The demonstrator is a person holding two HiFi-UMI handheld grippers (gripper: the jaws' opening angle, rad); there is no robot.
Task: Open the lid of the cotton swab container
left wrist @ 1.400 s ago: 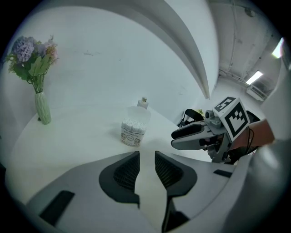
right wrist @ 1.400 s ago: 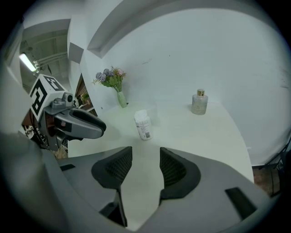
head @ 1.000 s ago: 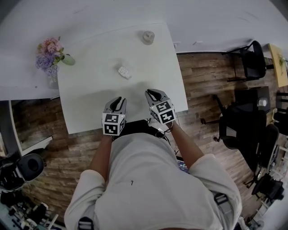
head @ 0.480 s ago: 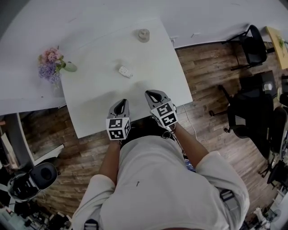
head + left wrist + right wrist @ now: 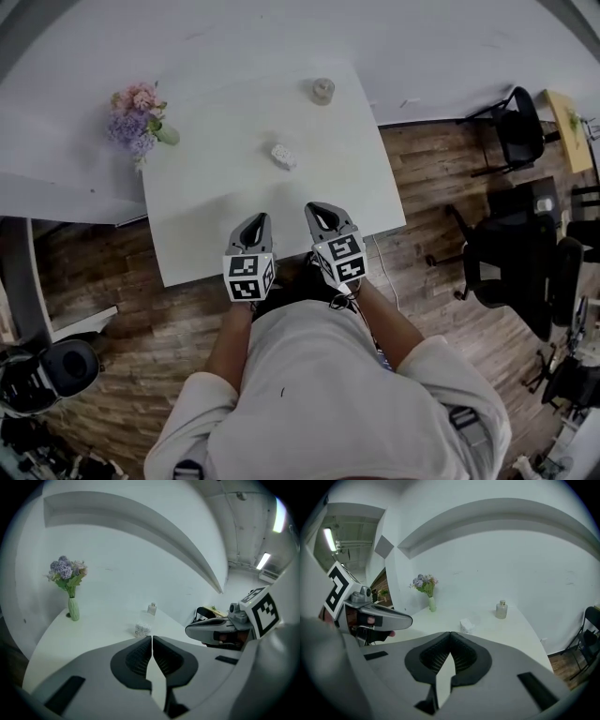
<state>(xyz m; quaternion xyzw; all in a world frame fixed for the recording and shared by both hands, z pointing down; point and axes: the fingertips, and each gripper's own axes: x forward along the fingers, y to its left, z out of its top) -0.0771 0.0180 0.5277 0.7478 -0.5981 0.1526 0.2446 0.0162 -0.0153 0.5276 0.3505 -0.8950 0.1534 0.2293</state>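
Note:
The cotton swab container (image 5: 283,156), a small clear tub with its lid on, stands in the middle of the white table (image 5: 211,187). It shows beyond the jaws in the left gripper view (image 5: 142,629) and in the right gripper view (image 5: 466,625). Both grippers hover side by side over the table's near edge, well short of the container. The left gripper (image 5: 257,219) (image 5: 152,638) has just closed, and its jaws meet with nothing between them. The right gripper (image 5: 314,208) (image 5: 450,635) is shut and empty too.
A small glass bottle (image 5: 322,91) stands at the table's far edge. A vase of flowers (image 5: 141,117) sits at the far left corner against the white wall. Black office chairs (image 5: 514,131) stand on the wood floor to the right.
The left jaws, apart a second ago, have come together on nothing. Both grippers have risen a little and stayed near the table's front edge. The head view has shifted.

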